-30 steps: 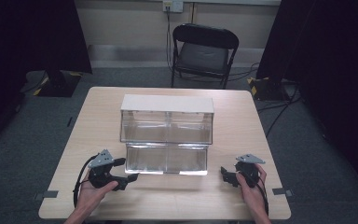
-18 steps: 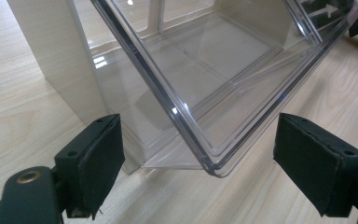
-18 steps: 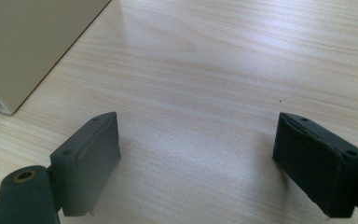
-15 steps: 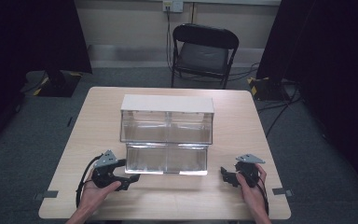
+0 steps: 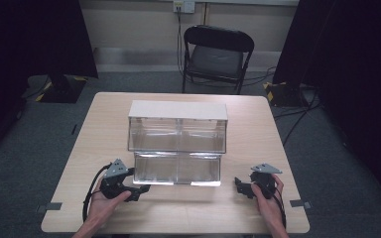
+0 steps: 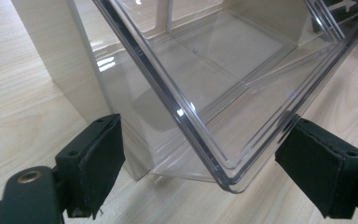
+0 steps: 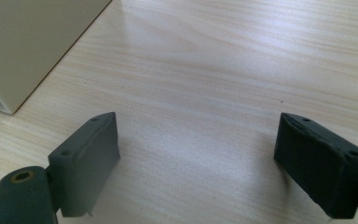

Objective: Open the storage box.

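I see a shiny clear plastic drawer, a smooth pale wood table, and dull black gripper pads.

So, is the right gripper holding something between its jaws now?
No, the right gripper is open, and between its two jaws there is just the bare wooden table.

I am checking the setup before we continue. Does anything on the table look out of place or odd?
One thing: the lower clear drawer stands pulled out of the drawer cabinet, while the upper one sits flush. It looks empty and undamaged. The left hand-held gripper is open at its front corner. Nothing is spilled.
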Tool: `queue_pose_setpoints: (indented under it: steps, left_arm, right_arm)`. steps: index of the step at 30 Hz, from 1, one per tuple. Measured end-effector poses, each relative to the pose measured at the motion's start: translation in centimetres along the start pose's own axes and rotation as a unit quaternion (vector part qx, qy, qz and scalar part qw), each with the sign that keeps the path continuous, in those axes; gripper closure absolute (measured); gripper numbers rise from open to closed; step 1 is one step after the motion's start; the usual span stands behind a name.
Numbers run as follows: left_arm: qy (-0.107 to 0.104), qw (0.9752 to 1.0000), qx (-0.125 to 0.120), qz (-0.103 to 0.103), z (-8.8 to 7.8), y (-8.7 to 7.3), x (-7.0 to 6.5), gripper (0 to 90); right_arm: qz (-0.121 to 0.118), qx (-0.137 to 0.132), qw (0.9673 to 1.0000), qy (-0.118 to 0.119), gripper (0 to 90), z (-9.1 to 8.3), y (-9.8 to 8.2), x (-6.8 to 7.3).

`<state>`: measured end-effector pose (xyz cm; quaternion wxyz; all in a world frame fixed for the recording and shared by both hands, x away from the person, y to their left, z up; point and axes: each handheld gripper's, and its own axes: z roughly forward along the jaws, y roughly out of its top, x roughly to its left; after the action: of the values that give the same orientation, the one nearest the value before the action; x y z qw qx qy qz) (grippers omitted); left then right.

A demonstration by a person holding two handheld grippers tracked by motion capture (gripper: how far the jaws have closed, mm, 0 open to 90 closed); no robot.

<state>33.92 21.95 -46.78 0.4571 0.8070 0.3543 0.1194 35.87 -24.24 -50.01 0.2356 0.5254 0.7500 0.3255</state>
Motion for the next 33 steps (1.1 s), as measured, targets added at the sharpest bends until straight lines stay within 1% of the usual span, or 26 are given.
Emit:
queue_pose_setpoints:
  steps: [3, 5, 8, 16, 17, 18, 26, 33]
  left_arm:
    - [-0.002, 1.0, -0.002, -0.001, -0.03, -0.01, -0.05, 15.3]
    - [-0.008, 1.0, -0.004, 0.0, -0.07, 0.03, -0.1, 15.3]
    - [-0.005, 1.0, -0.002, 0.001, -0.14, 0.07, -0.23, 15.1]
    - [-0.01, 0.9999, -0.003, -0.004, -0.14, 0.03, -0.17, 15.4]
    - [-0.012, 0.9998, -0.002, -0.014, -0.11, -0.01, -0.13, 15.4]
    - [-0.017, 0.9997, -0.005, -0.017, -0.08, -0.07, -0.05, 15.4]
    - [-0.009, 0.9999, -0.003, -0.008, -0.22, -0.04, -0.2, 16.2]
    - [-0.009, 0.9999, -0.004, -0.01, -0.26, -0.06, -0.24, 16.8]
  right_arm:
    - [0.0, 0.0, 1.0, 0.0, 13.1, 0.0, 0.0, 0.0]
    - [0.0, 0.0, 1.0, 0.0, 13.2, 0.0, 0.0, 0.0]
    - [0.0, 0.0, 1.0, 0.0, 13.2, 0.0, 0.0, 0.0]
    - [0.0, 0.0, 1.0, 0.0, 13.2, 0.0, 0.0, 0.0]
    - [0.0, 0.0, 1.0, 0.0, 13.2, 0.0, 0.0, 0.0]
    - [0.0, 0.0, 1.0, 0.0, 13.2, 0.0, 0.0, 0.0]
    - [0.0, 0.0, 1.0, 0.0, 13.1, 0.0, 0.0, 0.0]
    - [0.0, 0.0, 1.0, 0.0, 13.2, 0.0, 0.0, 0.01]
